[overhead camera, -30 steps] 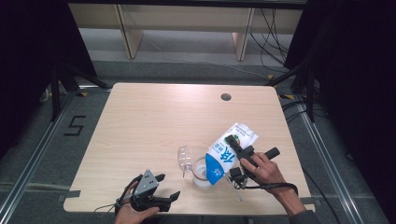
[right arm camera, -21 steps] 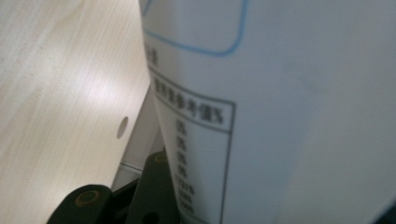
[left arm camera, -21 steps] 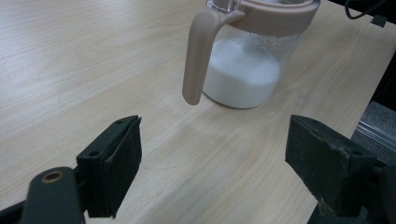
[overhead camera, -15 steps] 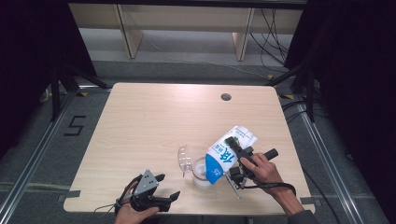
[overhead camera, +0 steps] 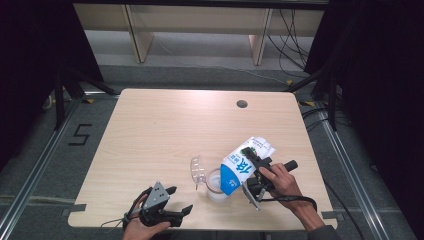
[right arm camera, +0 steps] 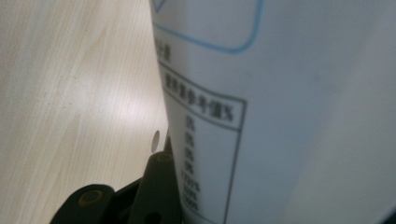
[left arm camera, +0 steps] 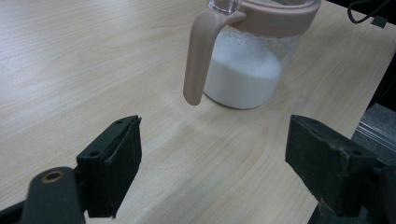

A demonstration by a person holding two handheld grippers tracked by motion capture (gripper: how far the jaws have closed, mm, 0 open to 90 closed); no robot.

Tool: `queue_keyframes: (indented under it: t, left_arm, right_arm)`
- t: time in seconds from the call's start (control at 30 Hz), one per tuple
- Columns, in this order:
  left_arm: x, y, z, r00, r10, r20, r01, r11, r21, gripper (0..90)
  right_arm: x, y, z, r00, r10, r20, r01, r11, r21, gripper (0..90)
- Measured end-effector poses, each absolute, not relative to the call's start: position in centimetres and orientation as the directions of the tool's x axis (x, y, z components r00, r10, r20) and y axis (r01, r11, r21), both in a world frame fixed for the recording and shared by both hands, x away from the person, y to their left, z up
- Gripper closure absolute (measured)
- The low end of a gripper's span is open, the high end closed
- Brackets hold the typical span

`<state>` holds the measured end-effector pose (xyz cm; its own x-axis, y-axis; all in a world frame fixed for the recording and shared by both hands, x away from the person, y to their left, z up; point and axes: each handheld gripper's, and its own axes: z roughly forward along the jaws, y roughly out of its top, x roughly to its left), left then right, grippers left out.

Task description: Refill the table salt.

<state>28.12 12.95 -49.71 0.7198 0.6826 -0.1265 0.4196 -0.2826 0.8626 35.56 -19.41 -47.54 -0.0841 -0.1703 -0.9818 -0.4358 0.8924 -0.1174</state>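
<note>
From above, my right gripper clamps the carton, tipped so its blue end points down into the jug. The jug stands near the table's front edge, its clear lid swung open on the far-left side. My left gripper rests left of the jug, well apart from it, its 2 jaws spread wide with nothing between them.

In the left gripper view, the jug stands beyond both parted jaws, part full of white liquid, its beige handle turned toward me.

In the right gripper view, the carton sits right against my jaw, its printed panel close up, with the table left of it.
</note>
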Motion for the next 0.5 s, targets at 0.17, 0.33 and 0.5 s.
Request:
queue_keyframes:
  t: [0.17, 0.33, 0.5]
  left_arm:
    - [28.16, 12.97, -49.74, 0.723, 0.679, -0.130, 0.417, -0.278, 0.865, 18.3]
    - [28.11, 12.95, -49.71, 0.720, 0.682, -0.127, 0.418, -0.281, 0.864, 18.3]
    - [28.17, 12.97, -49.73, 0.723, 0.678, -0.130, 0.417, -0.279, 0.865, 18.3]
  right_arm:
    - [35.54, -19.40, -47.65, -0.115, -0.138, -0.984, -0.437, 0.896, -0.075, 72.7]
    - [35.44, -19.41, -47.51, -0.130, -0.120, -0.984, -0.434, 0.900, -0.052, 72.7]
    - [35.43, -19.42, -47.45, -0.143, -0.099, -0.985, -0.435, 0.900, -0.027, 72.7]
